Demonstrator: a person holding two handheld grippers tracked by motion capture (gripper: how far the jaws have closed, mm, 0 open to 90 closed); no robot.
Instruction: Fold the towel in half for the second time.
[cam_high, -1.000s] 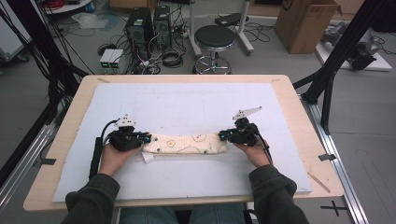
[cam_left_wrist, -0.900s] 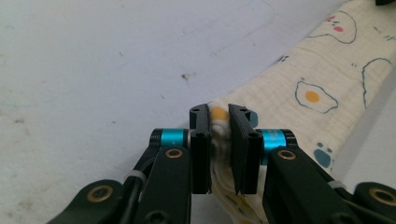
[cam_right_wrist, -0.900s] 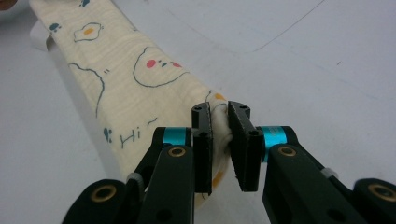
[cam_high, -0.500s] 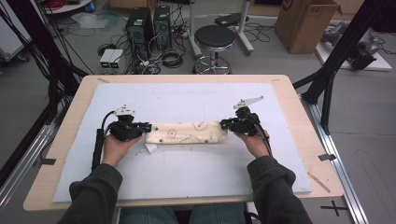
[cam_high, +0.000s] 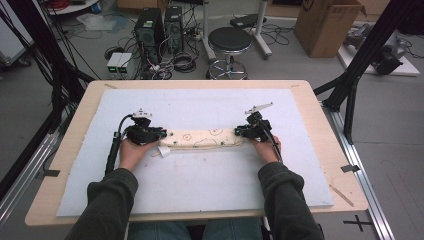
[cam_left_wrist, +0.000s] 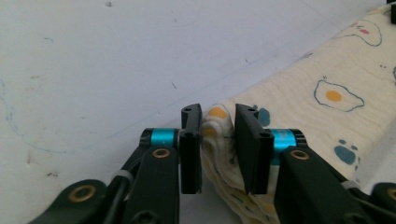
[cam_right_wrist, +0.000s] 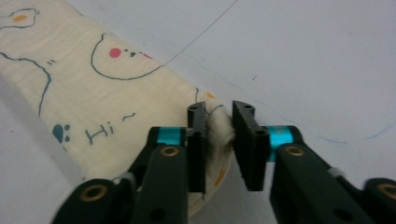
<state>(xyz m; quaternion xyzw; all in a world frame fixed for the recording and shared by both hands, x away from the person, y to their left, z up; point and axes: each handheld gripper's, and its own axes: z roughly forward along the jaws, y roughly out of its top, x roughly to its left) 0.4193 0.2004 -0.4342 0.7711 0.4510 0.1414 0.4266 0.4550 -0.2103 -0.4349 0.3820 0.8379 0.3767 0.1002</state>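
A cream cloth (cam_high: 202, 138) printed with eggs and small drawings lies folded into a long narrow strip across the white sheet. My left gripper (cam_high: 162, 135) is at its left end and my right gripper (cam_high: 239, 132) at its right end. In the left gripper view the jaws (cam_left_wrist: 217, 140) have just been opening, and the bunched end of the cloth (cam_left_wrist: 327, 107) sits loosely between them. The right gripper view shows the same: the jaws (cam_right_wrist: 218, 140) have just been opening around a rolled corner of the cloth (cam_right_wrist: 93, 93), with a slight gap at one pad.
The white foam sheet (cam_high: 200, 185) covers most of the wooden table (cam_high: 325, 130). A small white tag (cam_high: 164, 151) sticks out near the cloth's left end. Beyond the far edge stand a stool (cam_high: 230, 40), computer towers (cam_high: 150, 25) and a cardboard box (cam_high: 325, 25).
Both hands have carried the cloth strip a little farther from the person across the sheet and set it down. Both pairs of jaws have parted.
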